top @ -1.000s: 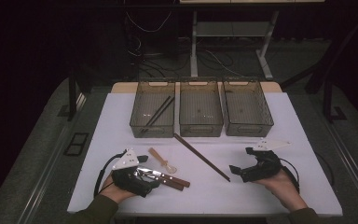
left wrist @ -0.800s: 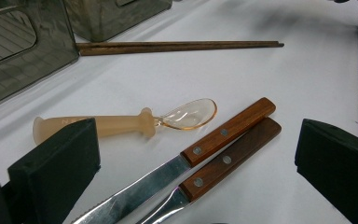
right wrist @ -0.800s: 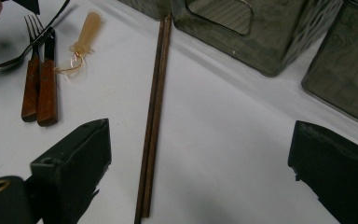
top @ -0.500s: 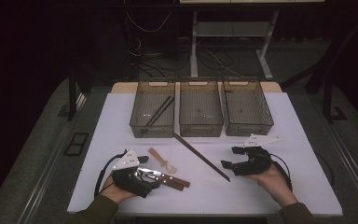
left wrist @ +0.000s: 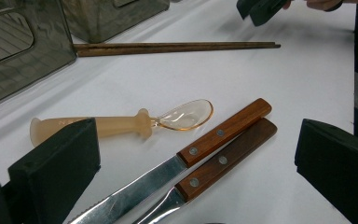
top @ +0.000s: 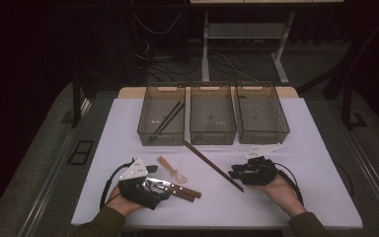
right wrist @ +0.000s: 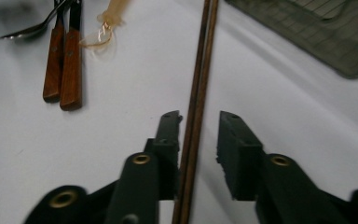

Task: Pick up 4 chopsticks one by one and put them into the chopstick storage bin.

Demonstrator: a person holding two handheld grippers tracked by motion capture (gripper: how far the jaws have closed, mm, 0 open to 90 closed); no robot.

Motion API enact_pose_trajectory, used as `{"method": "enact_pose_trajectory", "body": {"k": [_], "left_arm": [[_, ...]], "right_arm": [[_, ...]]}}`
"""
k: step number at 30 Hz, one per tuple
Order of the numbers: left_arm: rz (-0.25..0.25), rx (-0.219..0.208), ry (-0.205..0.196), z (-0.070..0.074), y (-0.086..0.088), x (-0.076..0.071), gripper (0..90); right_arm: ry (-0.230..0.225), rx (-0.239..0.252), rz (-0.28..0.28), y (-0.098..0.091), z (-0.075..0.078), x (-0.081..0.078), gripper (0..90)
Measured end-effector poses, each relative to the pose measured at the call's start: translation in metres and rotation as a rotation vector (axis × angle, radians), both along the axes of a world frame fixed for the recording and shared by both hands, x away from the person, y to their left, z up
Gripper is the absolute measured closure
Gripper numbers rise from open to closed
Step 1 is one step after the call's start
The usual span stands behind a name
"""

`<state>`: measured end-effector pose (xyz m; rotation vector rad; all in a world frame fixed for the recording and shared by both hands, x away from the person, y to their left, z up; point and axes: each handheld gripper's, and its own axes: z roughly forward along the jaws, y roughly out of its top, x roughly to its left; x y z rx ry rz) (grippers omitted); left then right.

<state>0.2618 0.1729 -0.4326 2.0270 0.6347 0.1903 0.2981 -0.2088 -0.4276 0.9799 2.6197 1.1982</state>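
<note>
A pair of long brown chopsticks [top: 212,165] lies slantwise on the white table. Its near end runs between the jaws of my right gripper [top: 237,174]. In the right gripper view the chopsticks [right wrist: 205,56] touch the left jaw, while a gap remains at the right jaw; the right gripper [right wrist: 199,119] has just been closing around them. My left gripper [top: 157,185] rests open at the front left. Two wooden-handled knives [left wrist: 223,140] lie on the table between its wide jaws, untouched. A translucent amber spoon [left wrist: 121,123] lies just beyond them.
Three clear bins stand in a row at the back: the left bin [top: 161,138] holds dark chopsticks [top: 168,118], while the middle bin [top: 212,139] and right bin [top: 262,139] look bare. The table's front edge runs just below both hands.
My right gripper has slid left to the chopsticks' near end and its jaws have narrowed around them. The left gripper has stayed put.
</note>
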Motion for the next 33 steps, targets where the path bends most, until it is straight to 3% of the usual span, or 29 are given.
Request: {"method": "enact_pose_trajectory", "body": {"k": [10,22,33], "left_arm": [[-0.001,-0.001,-0.001,0.000,0.000,0.000,0.0],[-0.003,-0.001,-0.001,0.001,0.000,-0.001,0.0],[-0.002,-0.003,-0.001,0.001,0.000,-0.001,0.0]], "right_arm": [[0.007,-0.077,0.027,0.009,-0.008,0.001,82.6],[0.017,-0.109,0.032,0.009,-0.014,0.002,83.8],[-0.013,-0.150,-0.001,0.006,-0.015,0.003,84.8]]}}
